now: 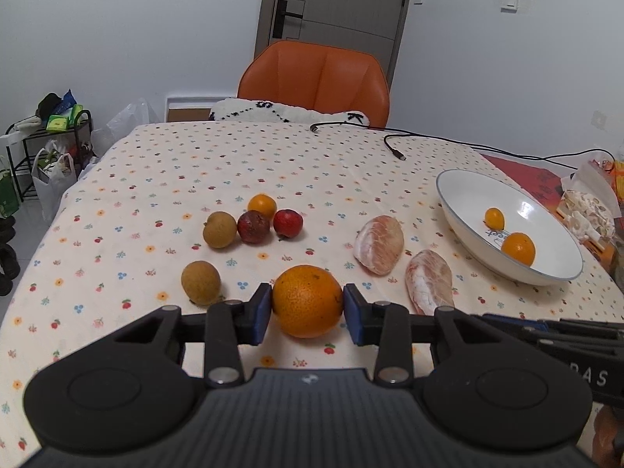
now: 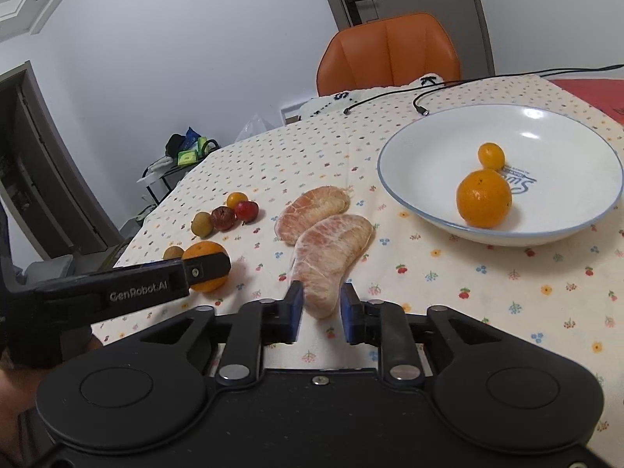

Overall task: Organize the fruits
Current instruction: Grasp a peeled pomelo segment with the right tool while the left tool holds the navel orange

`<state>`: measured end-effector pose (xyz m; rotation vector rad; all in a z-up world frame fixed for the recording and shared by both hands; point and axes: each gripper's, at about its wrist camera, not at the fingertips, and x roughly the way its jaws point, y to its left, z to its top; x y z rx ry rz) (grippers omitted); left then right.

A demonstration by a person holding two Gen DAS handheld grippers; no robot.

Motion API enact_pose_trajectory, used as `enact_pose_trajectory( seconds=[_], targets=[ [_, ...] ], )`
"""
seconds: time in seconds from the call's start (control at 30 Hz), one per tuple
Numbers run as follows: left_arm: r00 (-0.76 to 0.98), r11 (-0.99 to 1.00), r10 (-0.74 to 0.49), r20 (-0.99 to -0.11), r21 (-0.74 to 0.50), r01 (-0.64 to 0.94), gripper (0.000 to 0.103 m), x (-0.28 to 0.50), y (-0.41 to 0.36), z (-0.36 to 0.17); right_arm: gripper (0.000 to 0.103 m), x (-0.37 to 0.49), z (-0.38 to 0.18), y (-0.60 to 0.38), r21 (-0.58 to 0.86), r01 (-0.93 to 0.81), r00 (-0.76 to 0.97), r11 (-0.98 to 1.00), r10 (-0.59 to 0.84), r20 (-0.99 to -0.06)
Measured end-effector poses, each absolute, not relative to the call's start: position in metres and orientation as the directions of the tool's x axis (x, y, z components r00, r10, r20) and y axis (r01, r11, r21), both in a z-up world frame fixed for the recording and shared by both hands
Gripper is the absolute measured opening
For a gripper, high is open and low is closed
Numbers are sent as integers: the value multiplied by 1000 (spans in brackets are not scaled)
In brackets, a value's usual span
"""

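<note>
between left claw [image 1: 307,314] pads, round dimpled orange [image 1: 307,301], right claw [image 2: 320,314] astride veiny pomelo wedge [image 2: 329,261]

White blue-rimmed bowl [image 2: 394,191], flower-dotted cream tablecloth [image 1: 234,156], orange chair [image 1: 316,74].

Left gripper [image 1: 307,309] sits low over the table with both blue pads pressed flat against the sides of the big orange [image 1: 307,301], so it's clamped on. The right gripper [image 2: 318,309] is also down low, just to the right of the left one, and its jaws straddle the near end of a peeled pomelo segment [image 2: 330,258]. The left pad looks like it's touching, the right one seems to have a sliver of gap, hard to say.
</note>
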<state>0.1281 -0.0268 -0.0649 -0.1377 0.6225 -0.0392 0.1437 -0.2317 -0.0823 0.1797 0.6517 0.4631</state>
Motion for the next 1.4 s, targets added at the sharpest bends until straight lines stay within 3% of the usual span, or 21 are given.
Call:
enact_pose_trajectory(
  seconds=[0.13, 0.23, 0.67, 0.8, 1.4],
  targets=[
    [814, 990, -76, -576, -143, -10, 38, 126, -23, -63, 51, 149, -84, -224, 301, -356, 700, 885, 466, -541],
    [815, 989, -75, -575, -146, -12, 38, 125, -20, -62, 54, 154, -87, -219, 297, -344, 709, 891, 453, -540],
    [813, 986, -79, -578, -167, -23, 38, 124, -6, -65, 55, 173, -88, -196, 219, -329, 742, 919, 395, -542],
    [812, 985, -79, -579, -172, -27, 38, 124, -4, -66, 38, 176, -88, -198, 209, -302, 756, 930, 367, -542],
    [821, 987, -87, -565, -162, -7, 38, 121, -18, -57, 36, 153, -82, -211, 267, -389, 712, 882, 472, -520]
  ],
)
